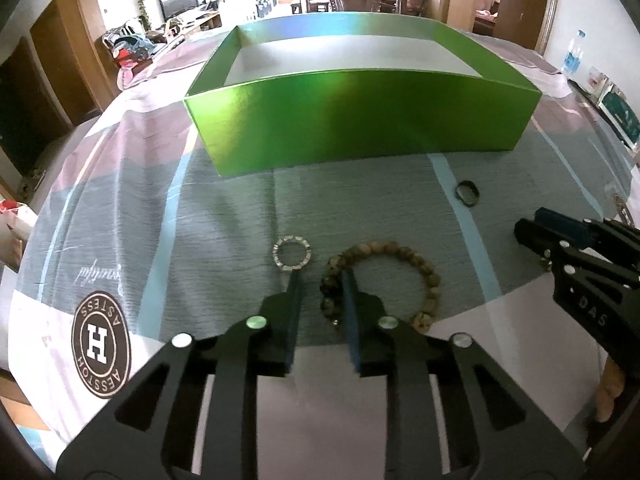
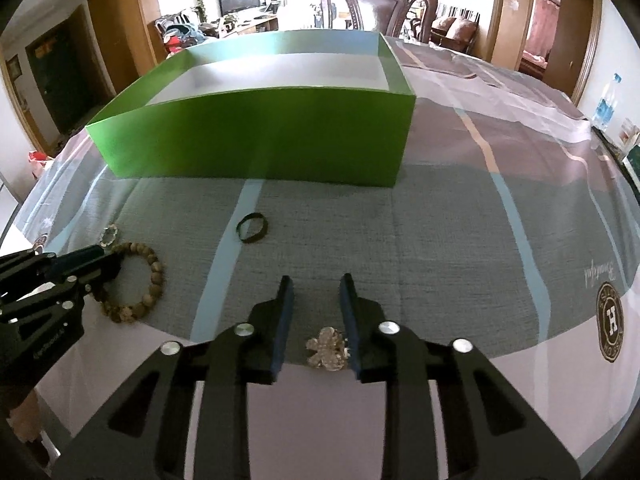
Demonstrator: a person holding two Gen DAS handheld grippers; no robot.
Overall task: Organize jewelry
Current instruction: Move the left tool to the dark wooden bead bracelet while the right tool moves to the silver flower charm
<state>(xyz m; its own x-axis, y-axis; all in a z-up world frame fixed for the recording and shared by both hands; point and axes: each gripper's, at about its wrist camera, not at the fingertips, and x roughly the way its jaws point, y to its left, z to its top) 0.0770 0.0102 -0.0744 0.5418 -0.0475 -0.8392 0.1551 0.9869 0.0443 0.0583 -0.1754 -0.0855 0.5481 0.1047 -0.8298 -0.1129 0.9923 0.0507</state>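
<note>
Both wrist cameras sit low over the tablecloth (image 1: 224, 216), facing the green box (image 1: 360, 120) at 12 o'clock; both see the beaded bracelet (image 2: 134, 280).

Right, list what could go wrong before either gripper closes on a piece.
1. The left gripper has open jaws, one by the silver ring and one over the bead bracelet; closing might catch both or push the ring away.
2. The gold brooch lies far back between the right gripper's open jaws, so the tips could close beyond it.
3. The green box has a tall near wall; a low carry might hit it.
</note>
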